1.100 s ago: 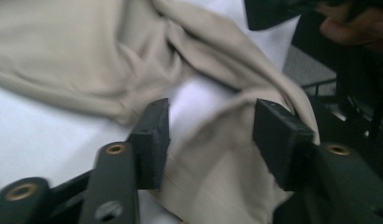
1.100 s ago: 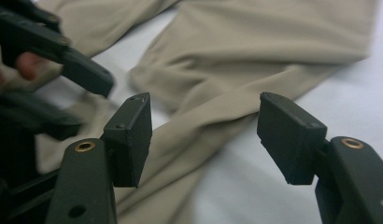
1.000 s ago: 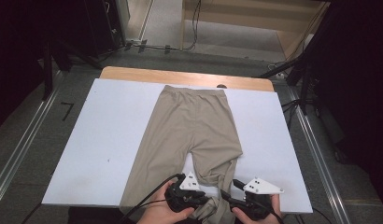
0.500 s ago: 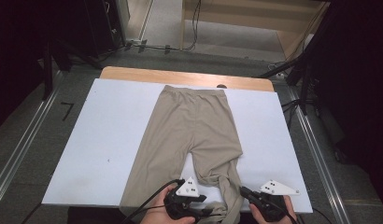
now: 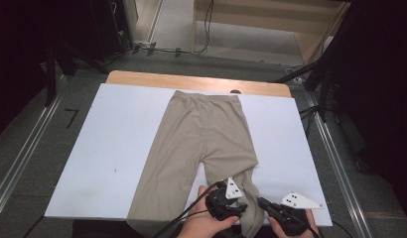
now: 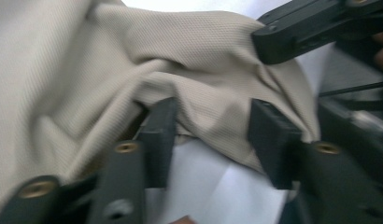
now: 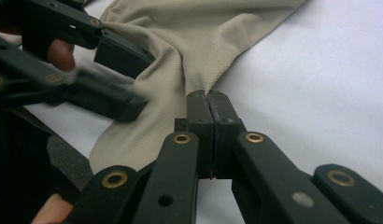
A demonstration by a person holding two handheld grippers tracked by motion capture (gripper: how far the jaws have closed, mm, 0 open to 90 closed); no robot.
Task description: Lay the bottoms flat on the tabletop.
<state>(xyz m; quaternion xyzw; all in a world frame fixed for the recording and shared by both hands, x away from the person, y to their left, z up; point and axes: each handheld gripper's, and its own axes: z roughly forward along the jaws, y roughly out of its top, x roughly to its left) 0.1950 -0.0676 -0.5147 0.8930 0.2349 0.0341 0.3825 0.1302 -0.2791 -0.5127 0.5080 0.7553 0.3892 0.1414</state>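
On the white counter (image 5: pixel 117 144), beige trousers (image 5: pixel 206 134) lie flat, waistband at the far edge; near the front edge the left tongs (image 5: pixel 241 207) stand apart around a bunched leg cuff; beside them the right tongs (image 5: pixel 261 202) are clamped on that same leg's fabric.

Pants (image 5: pixel 206 134): beige knit cloth, fine-textured, matt. Board (image 5: pixel 117 148) under pants: smooth white, matt. Beyond pants' waistband, bare wood strip (image 5: pixel 142 78). Jaws: matt black plastic, brass-look rivets.

Right tongs (image 5: pixel 265 203) moved rightward, apparently drawing trouser leg (image 5: pixel 251 198) taut
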